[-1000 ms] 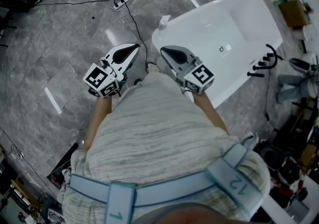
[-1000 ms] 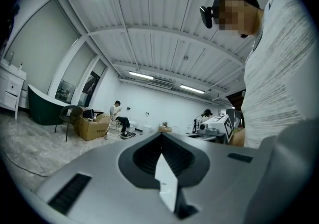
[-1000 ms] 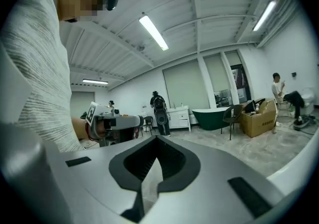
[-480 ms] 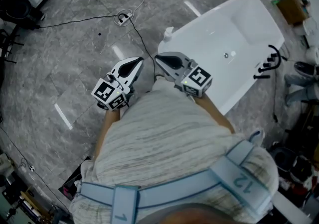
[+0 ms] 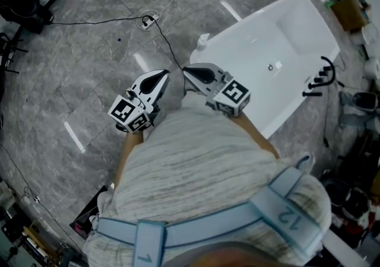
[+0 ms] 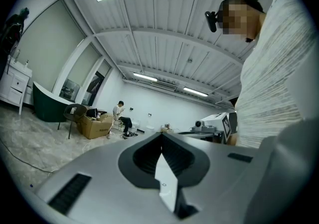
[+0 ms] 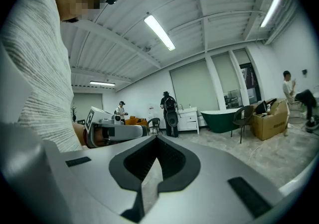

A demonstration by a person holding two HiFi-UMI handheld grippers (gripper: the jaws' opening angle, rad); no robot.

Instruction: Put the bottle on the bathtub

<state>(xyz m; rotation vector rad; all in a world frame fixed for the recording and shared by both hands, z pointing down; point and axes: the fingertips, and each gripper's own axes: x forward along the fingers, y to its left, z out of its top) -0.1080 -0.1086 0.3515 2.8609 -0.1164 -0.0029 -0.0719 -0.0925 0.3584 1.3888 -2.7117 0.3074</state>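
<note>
A white bathtub [image 5: 285, 34] stands on the grey marble floor at the upper right of the head view. A small white bottle [image 5: 203, 40] stands on the rim at its near left end. Both grippers hover side by side in front of my chest, short of that end of the tub. My left gripper [image 5: 164, 73] is shut and holds nothing. My right gripper [image 5: 186, 70] is also shut and empty, its tip a little below the bottle in the picture. The left gripper view shows its own shut jaws [image 6: 161, 137]; the right gripper view does the same [image 7: 156, 139].
A black cable with a plug [image 5: 145, 21] runs across the floor toward the tub's left end. Black tap fittings [image 5: 317, 76] stand at the tub's right side. A cardboard box [image 5: 349, 9] and clutter fill the right edge. A green tub [image 7: 227, 118] and people stand farther off.
The right gripper has edged left, closer to the left gripper. The head view has shifted a little. Both grippers stay shut and empty, and the bottle has not moved on the rim.
</note>
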